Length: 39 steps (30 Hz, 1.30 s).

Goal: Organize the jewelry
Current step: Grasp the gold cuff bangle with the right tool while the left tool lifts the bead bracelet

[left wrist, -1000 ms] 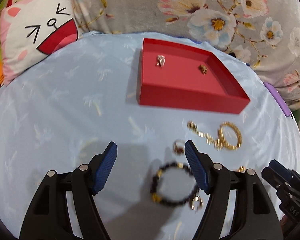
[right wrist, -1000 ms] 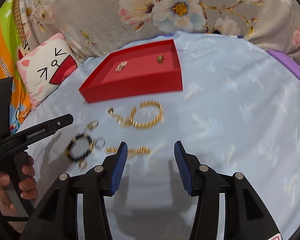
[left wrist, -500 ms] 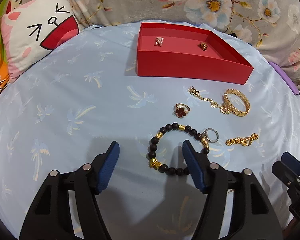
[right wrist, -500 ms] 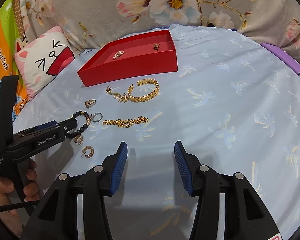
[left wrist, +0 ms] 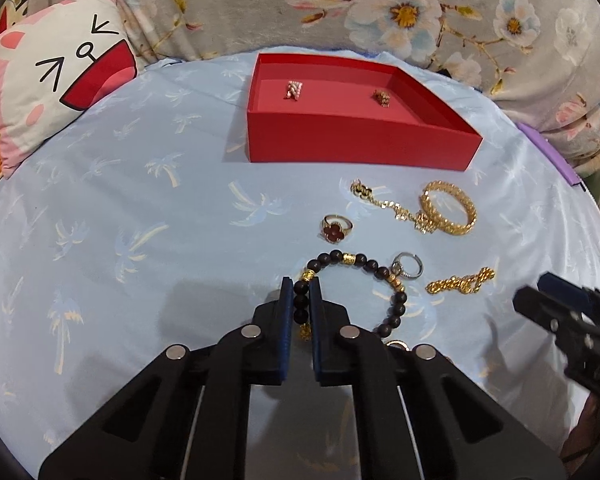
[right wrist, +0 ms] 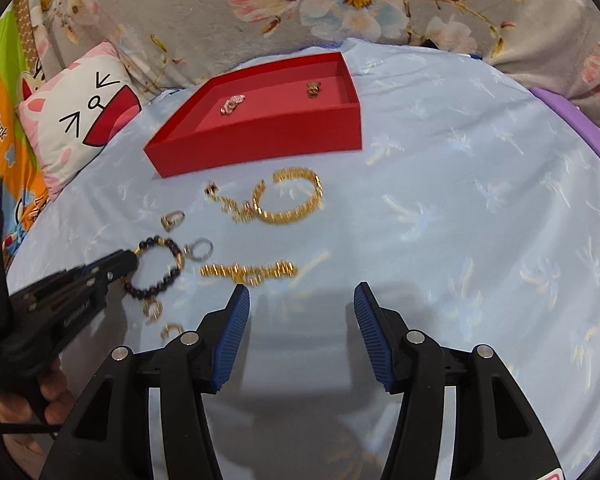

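From your left wrist camera, your left gripper [left wrist: 300, 300] has its blue pads pressed onto the near-left arc of the dark beaded bracelet [left wrist: 384, 280], a few beads caught between them. That is a sensible hold, since the rest of the loop lies free on the blue palm-print cloth [left wrist: 140, 220] and should trail when you lift. Beyond it sit the clover ring [left wrist: 335, 229], a silver ring [left wrist: 409, 266] touching the bracelet's far side (it may drag along), a short gold chain [left wrist: 460, 282], and a gold bangle [left wrist: 449, 213] tangled with a longer chain [left wrist: 384, 200]. The red tray [left wrist: 360, 142] lies further back, holding two small pieces, so it is probably your destination.

From your right wrist camera, your right gripper [right wrist: 302, 312] stands spread wide and empty, low over bare cloth just short of the short gold chain [right wrist: 249, 271], likely lined up as the next pick. Two small gold hoop earrings [right wrist: 153, 309] lie near your left tool.
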Motion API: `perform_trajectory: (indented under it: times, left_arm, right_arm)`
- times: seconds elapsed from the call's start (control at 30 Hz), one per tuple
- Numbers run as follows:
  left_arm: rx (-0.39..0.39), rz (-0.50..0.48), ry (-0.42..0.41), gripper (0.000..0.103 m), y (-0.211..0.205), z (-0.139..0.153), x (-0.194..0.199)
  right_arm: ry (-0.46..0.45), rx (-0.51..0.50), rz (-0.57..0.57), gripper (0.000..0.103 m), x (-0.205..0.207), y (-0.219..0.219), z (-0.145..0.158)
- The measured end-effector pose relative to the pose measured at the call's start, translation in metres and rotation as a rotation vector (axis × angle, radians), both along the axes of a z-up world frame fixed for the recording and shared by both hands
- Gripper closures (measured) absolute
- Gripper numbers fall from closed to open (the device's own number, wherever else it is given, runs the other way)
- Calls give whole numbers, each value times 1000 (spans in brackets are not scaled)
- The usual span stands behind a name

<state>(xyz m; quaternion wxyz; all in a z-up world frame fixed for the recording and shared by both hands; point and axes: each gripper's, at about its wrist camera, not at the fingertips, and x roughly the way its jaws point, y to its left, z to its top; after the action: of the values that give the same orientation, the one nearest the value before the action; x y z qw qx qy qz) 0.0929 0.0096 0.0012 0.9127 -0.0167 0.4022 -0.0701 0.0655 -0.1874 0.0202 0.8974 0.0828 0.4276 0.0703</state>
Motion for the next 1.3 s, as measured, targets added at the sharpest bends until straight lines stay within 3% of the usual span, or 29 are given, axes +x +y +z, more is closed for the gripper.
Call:
perform_trajectory:
  times: [0.17,0.57,0.97,1.3]
  left_arm:
    - [-12,39,-38,96,10,10,1]
    - [-77,46,-1,96,23,-1,6]
    - [-88,47,7,96,24,-2,7]
    - [-92,45,-2,96,23,0,5]
  right_arm:
    - [2,-17,-8,50,32,4,5]
    - [44,-75,47,49,82,30,-12]
    - [17,-126,35,50,85,33,-21]
    - [-17,-103,15,50,73,24,-12]
